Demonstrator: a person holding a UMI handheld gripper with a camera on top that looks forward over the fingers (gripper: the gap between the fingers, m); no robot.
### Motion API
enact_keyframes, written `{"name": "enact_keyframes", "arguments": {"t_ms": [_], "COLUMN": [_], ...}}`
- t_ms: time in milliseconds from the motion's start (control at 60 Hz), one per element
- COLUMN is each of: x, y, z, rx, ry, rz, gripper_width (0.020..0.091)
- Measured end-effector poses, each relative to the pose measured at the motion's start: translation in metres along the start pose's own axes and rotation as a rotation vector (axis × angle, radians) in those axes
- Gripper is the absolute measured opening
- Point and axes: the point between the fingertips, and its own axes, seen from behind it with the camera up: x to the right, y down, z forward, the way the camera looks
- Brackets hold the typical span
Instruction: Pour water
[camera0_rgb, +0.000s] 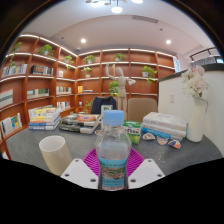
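Note:
A clear plastic water bottle (113, 152) with a blue cap and a pale label stands upright between my gripper's (113, 167) fingers. Both magenta pads (93, 160) press against its sides, so the fingers are shut on it. The bottle hides the gap between the pads. A cream paper cup (54, 154) stands upright on the grey table (25, 150), to the left of the bottle and about level with it.
Stacks of books (62, 121) lie on the table behind the cup. A tissue box (163, 126) and small packets sit to the right, beside a white vase of flowers (196, 112). Bookshelves (30, 80) line the back walls.

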Motion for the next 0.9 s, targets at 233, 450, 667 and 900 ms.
{"name": "enact_keyframes", "arguments": {"t_ms": [233,450,667,900], "x": [0.0,0.001,-0.009,-0.054], "y": [0.002,0.002,0.018,0.01], "z": [0.005,-0.01,-0.064,-0.118], "rx": [0.021,0.004,-0.022,-0.02], "ry": [0.023,0.06,0.101,0.117], "rz": [0.009,0.052,0.113,0.072], "gripper_width": [0.0381,0.0633,0.0816,0.0816]}}
